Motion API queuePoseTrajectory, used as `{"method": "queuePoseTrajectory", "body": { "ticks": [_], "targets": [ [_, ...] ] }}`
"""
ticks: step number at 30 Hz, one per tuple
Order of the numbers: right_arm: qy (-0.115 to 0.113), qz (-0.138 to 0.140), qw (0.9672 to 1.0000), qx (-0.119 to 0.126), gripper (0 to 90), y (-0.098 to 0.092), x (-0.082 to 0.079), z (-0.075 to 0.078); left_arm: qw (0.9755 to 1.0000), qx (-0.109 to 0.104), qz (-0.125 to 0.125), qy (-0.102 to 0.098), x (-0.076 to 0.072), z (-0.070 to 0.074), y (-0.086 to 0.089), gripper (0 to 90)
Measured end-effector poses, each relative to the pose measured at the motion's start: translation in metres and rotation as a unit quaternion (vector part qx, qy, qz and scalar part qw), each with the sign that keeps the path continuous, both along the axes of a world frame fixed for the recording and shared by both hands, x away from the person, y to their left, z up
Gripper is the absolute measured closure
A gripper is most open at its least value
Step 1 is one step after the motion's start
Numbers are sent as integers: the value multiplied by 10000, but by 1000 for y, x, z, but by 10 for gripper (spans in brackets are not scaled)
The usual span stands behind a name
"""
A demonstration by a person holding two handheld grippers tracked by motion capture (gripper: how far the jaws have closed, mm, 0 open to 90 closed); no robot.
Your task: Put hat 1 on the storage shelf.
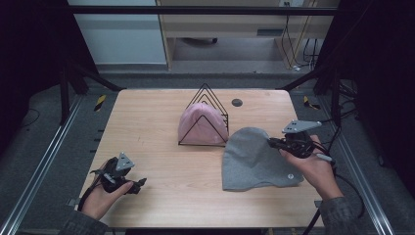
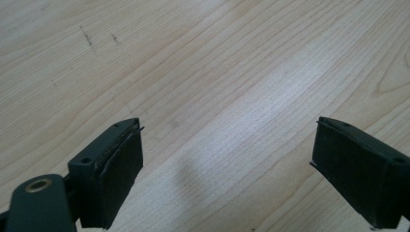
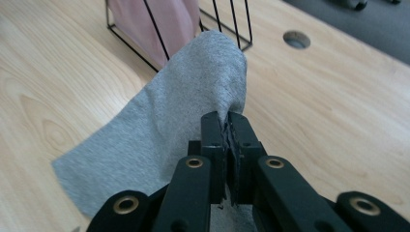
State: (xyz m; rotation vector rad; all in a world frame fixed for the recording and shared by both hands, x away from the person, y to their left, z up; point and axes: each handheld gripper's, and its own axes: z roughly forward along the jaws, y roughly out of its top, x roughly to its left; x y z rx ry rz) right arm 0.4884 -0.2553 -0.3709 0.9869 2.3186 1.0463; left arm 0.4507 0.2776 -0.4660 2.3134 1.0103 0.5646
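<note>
A light wooden desk (image 1: 161, 196) with a round cable hole (image 1: 237, 102) stands on grey floor (image 1: 44, 112) between metal rails (image 1: 41, 161), dark curtains (image 1: 29, 44) at both sides, a pale wooden cabinet (image 1: 220, 24) and hanging cables (image 1: 298, 49) behind.

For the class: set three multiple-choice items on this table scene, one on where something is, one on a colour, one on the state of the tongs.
1. Where is the pink hat?
A. in the wire rack
B. on the floor
C. in the left tongs

2. What colour is the hat held by the right tongs?
A. pink
B. grey
C. black

3. How do the left tongs stand?
A. shut on cloth
B. open over bare table
C. shut on the rack

Answers: 1 A, the black wires frame the pink hat. 2 B, grey cloth is pinched between the shut jaws. 3 B, the jaws stand wide apart with only wood between.
</note>
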Motion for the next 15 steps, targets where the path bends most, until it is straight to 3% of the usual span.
{"method": "queuePoseTrajectory", "body": {
  "ticks": [10, 15],
  "targets": [
    [-373, 313, 9988, 84, 872, 17, -16, 35, 9999, -50, -139, 66, -1, 0, -4, 100],
    [-536, 473, 9974, 121, 872, 27, -21, 51, 9996, -205, -186, 89, -2, 2, -7, 101]
  ]
}}
